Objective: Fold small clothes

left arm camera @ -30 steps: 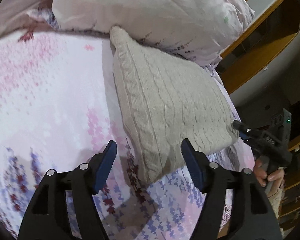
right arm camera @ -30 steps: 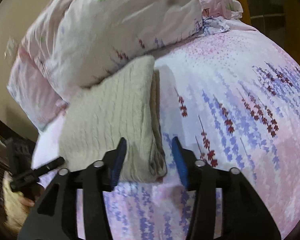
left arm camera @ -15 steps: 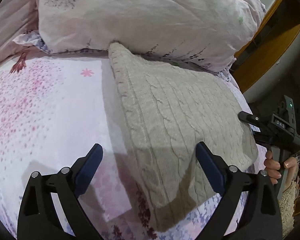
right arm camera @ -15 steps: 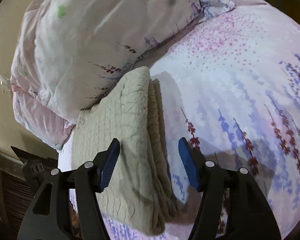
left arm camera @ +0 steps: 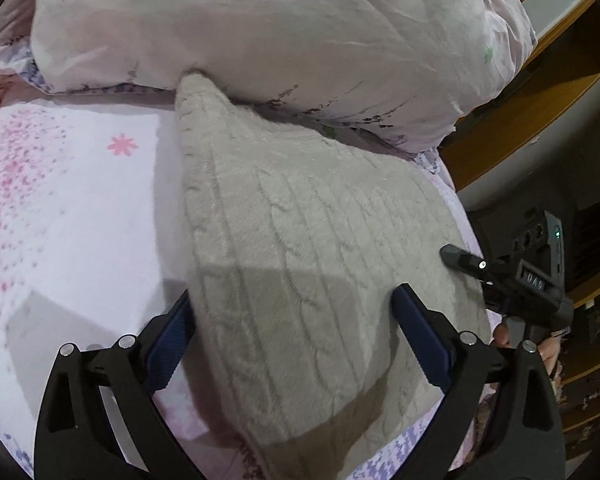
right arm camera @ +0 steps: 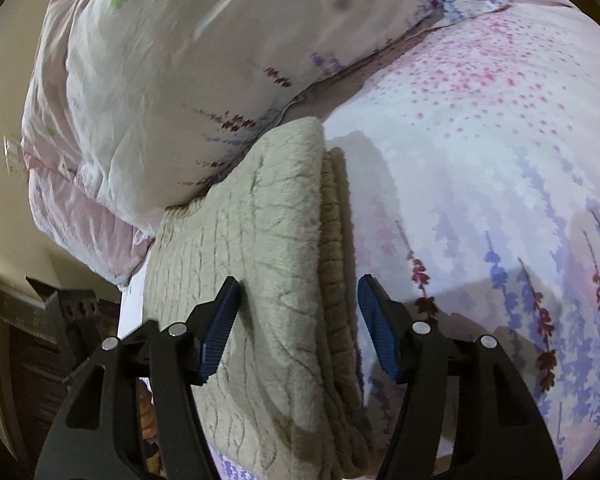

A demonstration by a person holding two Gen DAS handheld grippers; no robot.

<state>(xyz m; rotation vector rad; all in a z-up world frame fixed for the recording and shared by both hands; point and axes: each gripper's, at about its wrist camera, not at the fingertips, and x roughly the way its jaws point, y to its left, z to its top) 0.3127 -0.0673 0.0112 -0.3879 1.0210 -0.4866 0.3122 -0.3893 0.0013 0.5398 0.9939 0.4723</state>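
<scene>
The beige cable-knit sweater (left arm camera: 308, 248) is lying folded on the bed (left arm camera: 80, 208), and its far end is tucked right up against the big floral pillow (left arm camera: 260, 28) ahead of both tools.

Left tool (left arm camera: 296, 332) is spread wide, not gripping anything. The sweater's near end sits right in the gap between its blue pads: the left pad is partly hidden behind the sweater's edge, and the right pad is over the knit. Can't tell if the pads actually touch the fabric. Off to its right you can see the other tool's black tip over the sweater's right edge.

Right tool (right arm camera: 300, 328) is released too, with its jaws apart. They straddle the sweater's (right arm camera: 268, 264) folded edge, where the stacked layers show as a ribbed seam running straight away from the tool. The left pad is above the top layer, and the right pad is over the flower-print sheet (right arm camera: 480, 200) just beside the sweater. The pillow (right arm camera: 188, 80) sits ahead and to the left.
</scene>
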